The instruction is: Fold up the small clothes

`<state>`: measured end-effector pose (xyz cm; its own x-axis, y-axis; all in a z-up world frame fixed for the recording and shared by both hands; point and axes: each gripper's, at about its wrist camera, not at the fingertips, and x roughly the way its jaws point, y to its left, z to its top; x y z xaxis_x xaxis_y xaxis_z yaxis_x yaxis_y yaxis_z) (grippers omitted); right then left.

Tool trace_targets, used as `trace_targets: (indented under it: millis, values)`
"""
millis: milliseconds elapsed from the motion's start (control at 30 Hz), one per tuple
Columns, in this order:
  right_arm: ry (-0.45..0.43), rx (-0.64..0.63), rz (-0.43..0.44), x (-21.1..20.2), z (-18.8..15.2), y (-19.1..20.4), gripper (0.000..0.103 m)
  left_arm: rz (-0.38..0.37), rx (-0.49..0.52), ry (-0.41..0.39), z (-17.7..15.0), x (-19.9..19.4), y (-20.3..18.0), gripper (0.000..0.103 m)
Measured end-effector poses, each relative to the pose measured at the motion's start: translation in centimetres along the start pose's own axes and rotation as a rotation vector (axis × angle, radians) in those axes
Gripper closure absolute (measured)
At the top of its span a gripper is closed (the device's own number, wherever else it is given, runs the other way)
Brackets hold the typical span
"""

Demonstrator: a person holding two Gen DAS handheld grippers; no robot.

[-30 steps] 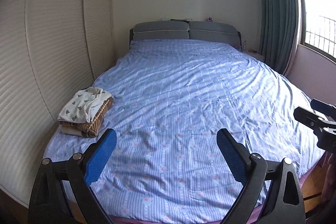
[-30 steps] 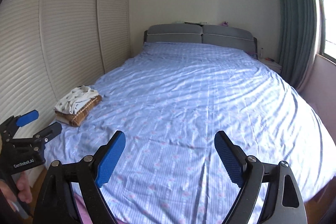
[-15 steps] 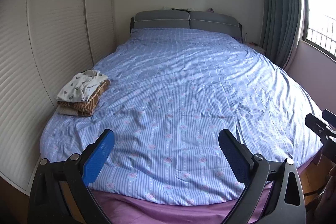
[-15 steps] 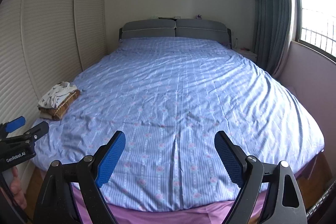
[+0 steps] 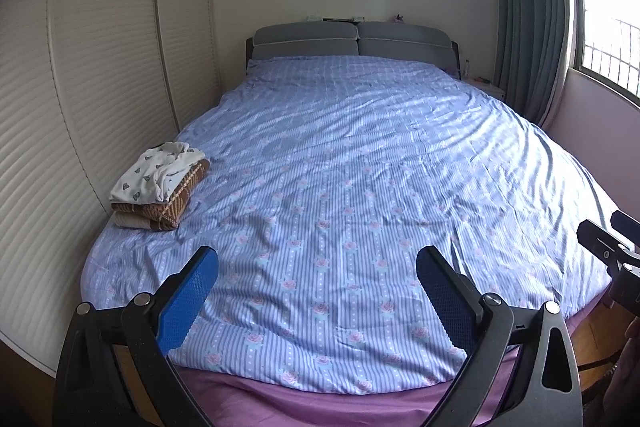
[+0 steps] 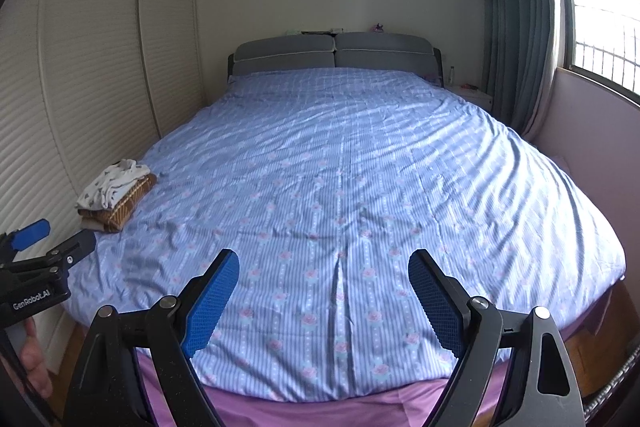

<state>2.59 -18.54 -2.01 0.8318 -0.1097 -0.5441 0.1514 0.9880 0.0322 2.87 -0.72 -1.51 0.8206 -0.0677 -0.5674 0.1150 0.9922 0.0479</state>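
Note:
A small stack of folded clothes, white patterned on top of brown checked, lies at the left edge of the bed; it also shows in the right wrist view. My left gripper is open and empty, held off the foot of the bed. My right gripper is open and empty, also off the foot of the bed. Each gripper shows at the edge of the other's view: the right one and the left one.
The bed has a blue striped floral cover over a purple sheet and a grey headboard. White louvred wardrobe doors run along the left. A curtain and window stand at the right, with a nightstand beside the headboard.
Both grippers have drawn back from the bed and risen; the foot edge and purple sheet have come into view. Both stay open and empty.

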Motion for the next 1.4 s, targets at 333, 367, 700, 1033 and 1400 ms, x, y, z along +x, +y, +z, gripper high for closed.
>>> trace_targets:
  millis: [333, 367, 700, 1033, 1400]
  values:
    - [0.004, 0.000, 0.003, 0.0, -0.2, 0.0, 0.016, -0.011, -0.007, 0.011, -0.2, 0.1, 0.2, 0.002]
    - [0.003, 0.000, 0.002, -0.1, -0.2, -0.1, 0.016, -0.011, -0.006, 0.009, -0.2, 0.0, 0.2, 0.002]
    - [0.010, 0.008, 0.006, -0.1, -0.4, -0.8, 0.016, -0.006, -0.008, 0.003, -0.3, -0.2, 0.1, 0.002]
    - [0.017, 0.009, 0.014, 0.1, -0.2, -0.9, 0.016, -0.006, -0.015, 0.008, -0.2, -0.2, 0.1, 0.002]
    - [0.020, 0.013, 0.019, 0.2, -0.1, -1.1, 0.016, -0.009, -0.013, 0.006, -0.3, -0.3, 0.2, 0.002]
